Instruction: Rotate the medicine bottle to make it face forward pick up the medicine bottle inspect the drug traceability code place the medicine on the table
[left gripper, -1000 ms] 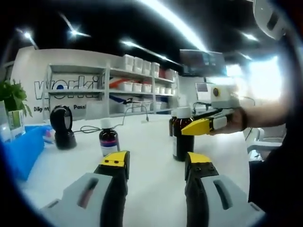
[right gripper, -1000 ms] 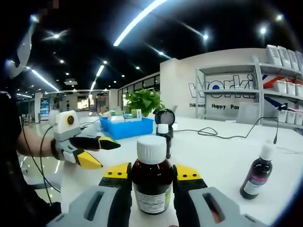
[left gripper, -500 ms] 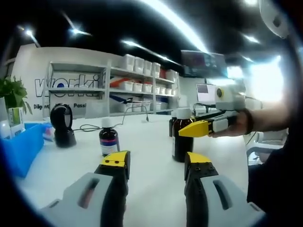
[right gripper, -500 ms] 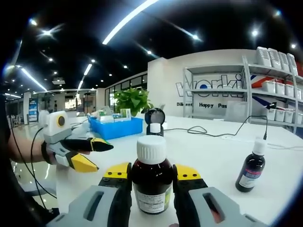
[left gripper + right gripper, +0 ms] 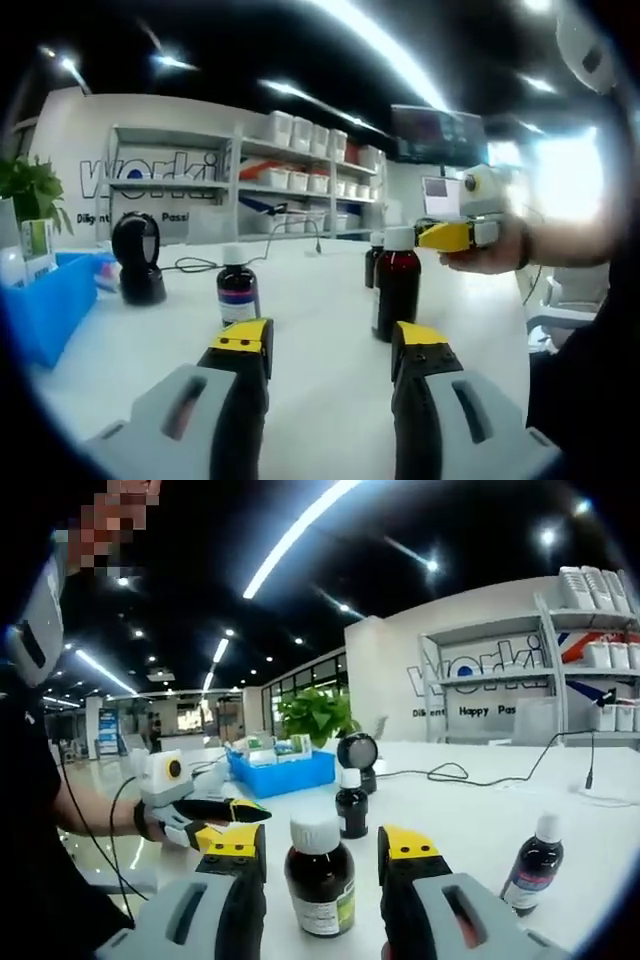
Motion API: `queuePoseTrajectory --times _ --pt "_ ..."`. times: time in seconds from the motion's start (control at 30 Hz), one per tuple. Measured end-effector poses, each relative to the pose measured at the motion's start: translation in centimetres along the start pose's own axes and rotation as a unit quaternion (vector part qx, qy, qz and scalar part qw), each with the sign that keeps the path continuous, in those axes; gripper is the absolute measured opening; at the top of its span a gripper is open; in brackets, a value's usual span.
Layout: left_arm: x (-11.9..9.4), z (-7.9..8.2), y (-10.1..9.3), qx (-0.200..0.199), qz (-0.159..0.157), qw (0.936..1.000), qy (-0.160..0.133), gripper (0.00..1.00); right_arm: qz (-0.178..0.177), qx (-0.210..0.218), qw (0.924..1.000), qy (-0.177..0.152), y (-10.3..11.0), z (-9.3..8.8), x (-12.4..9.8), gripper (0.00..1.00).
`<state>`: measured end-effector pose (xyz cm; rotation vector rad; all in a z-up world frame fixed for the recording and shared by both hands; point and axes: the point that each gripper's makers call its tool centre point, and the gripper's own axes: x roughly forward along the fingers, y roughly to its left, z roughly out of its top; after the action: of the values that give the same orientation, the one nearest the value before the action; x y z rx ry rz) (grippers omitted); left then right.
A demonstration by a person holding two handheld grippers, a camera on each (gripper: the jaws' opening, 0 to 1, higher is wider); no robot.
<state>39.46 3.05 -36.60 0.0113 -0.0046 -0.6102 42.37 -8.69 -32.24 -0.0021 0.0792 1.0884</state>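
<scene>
While the right gripper (image 5: 322,848) stands spread around the medicine bottle (image 5: 320,890), not touching, the bottle rests upright on the table (image 5: 480,815) | left gripper (image 5: 330,345) spread, holding nothing | small bottle (image 5: 238,294) beside, another (image 5: 351,804) behind, blue bin (image 5: 282,772) far; nothing blocks.

Med bottle (image 5: 319,888): dark amber, glossy, looks like glass or clear plastic, w/ matt white plastic cap and paper label. Table (image 5: 320,300) smooth white, slight sheen; blue bin (image 5: 281,773) glossy plastic. Right gripper (image 5: 322,855) and left gripper (image 5: 330,345): matt grey plastic bodies, yellow/black tips.
</scene>
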Motion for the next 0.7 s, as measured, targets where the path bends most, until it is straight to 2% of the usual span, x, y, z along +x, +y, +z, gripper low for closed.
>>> queuePoseTrajectory --times 0.13,0.2,0.27,0.4,0.57,0.7 --pt "0.0 0.2 0.3 -0.003 0.007 1.0000 -0.006 0.39 0.047 -0.025 0.9983 0.026 -0.1 -0.4 -0.2 0.40" --pt "-0.2 0.5 0.4 -0.008 0.007 0.9999 -0.013 0.39 0.083 -0.029 0.9955 0.036 0.5 -0.6 0.0 0.41" --pt "-0.1 0.6 0.2 -0.009 0.003 0.9998 -0.015 0.38 0.112 -0.044 0.9918 0.042 0.9 -0.9 0.7 0.41" --pt "0.0 0.1 -0.6 0.005 -0.018 0.9998 -0.006 0.38 0.179 -0.065 0.9791 0.071 1.2 -2.0 2.1 0.41" --pt "0.1 -0.1 -0.8 0.012 -0.018 0.9998 0.002 0.38 0.203 -0.060 0.9745 0.073 0.9 -2.3 2.6 0.39" --pt "0.5 -0.9 -1.2 0.013 -0.028 0.9993 0.022 0.38 0.216 -0.061 0.9719 0.071 0.8 -3.0 2.7 0.38"
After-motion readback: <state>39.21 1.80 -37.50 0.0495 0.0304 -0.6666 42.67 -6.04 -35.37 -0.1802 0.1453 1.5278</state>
